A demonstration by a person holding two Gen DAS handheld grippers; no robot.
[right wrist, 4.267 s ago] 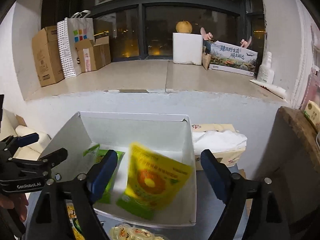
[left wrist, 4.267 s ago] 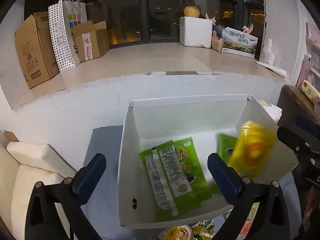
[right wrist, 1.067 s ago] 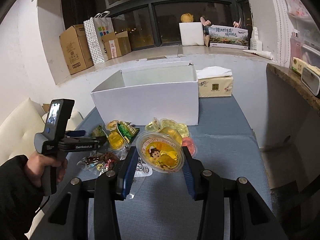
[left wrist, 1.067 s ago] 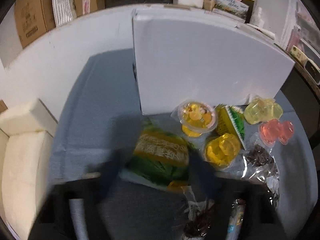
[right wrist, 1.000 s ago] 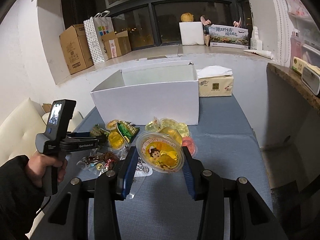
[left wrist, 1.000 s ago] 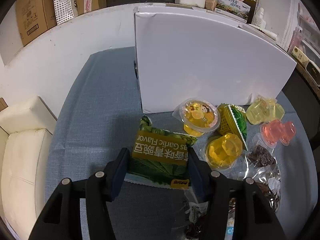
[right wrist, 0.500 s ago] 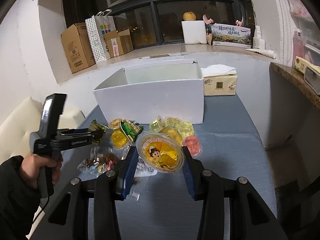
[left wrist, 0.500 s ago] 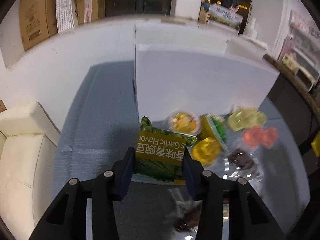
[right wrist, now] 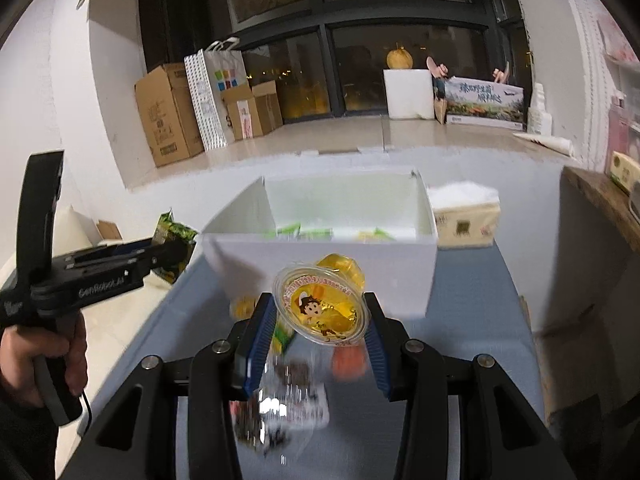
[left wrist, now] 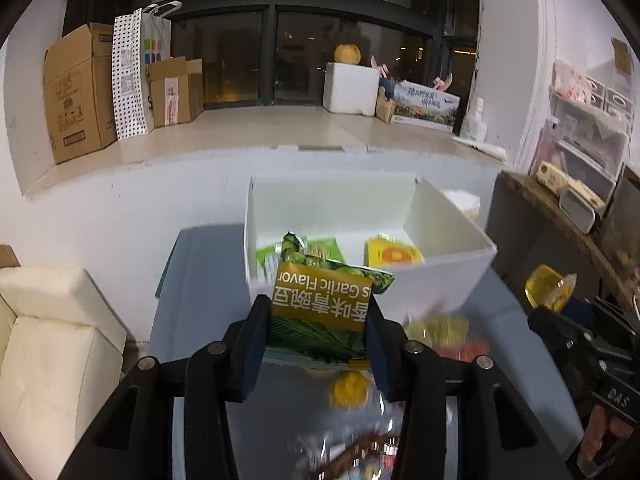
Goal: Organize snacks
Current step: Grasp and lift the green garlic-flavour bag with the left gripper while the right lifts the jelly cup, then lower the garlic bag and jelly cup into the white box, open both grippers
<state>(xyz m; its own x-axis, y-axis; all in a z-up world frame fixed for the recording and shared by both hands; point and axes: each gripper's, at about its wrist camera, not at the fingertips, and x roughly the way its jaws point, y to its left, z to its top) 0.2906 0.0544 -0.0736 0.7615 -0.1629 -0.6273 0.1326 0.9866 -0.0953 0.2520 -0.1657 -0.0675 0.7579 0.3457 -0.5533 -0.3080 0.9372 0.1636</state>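
My left gripper point(left wrist: 318, 330) is shut on a green and gold garlic-flavour snack bag point(left wrist: 324, 304), held up in the air just short of the open white box point(left wrist: 440, 276). The same bag point(right wrist: 174, 246) shows at the left gripper's tip in the right wrist view. My right gripper point(right wrist: 320, 330) is shut on a yellow jelly cup point(right wrist: 322, 306) with a cartoon lid, lifted above the table in front of the white box point(right wrist: 320, 264). Green packets point(left wrist: 316, 250) and a yellow packet point(left wrist: 394, 254) lie inside the box.
Loose snacks lie blurred on the blue table point(right wrist: 472, 300): dark candies in clear wrap point(right wrist: 280, 400), a red jelly point(right wrist: 350, 362), a green packet point(right wrist: 284, 336). A tissue pack point(right wrist: 466, 218) sits right of the box. A person's hand point(right wrist: 44, 354) holds the left gripper. A cream sofa point(left wrist: 48, 328) stands left.
The left gripper closed on the garlic snack bag and lifted it off the table toward the box. The right gripper rose and moved nearer the box with the jelly cup.
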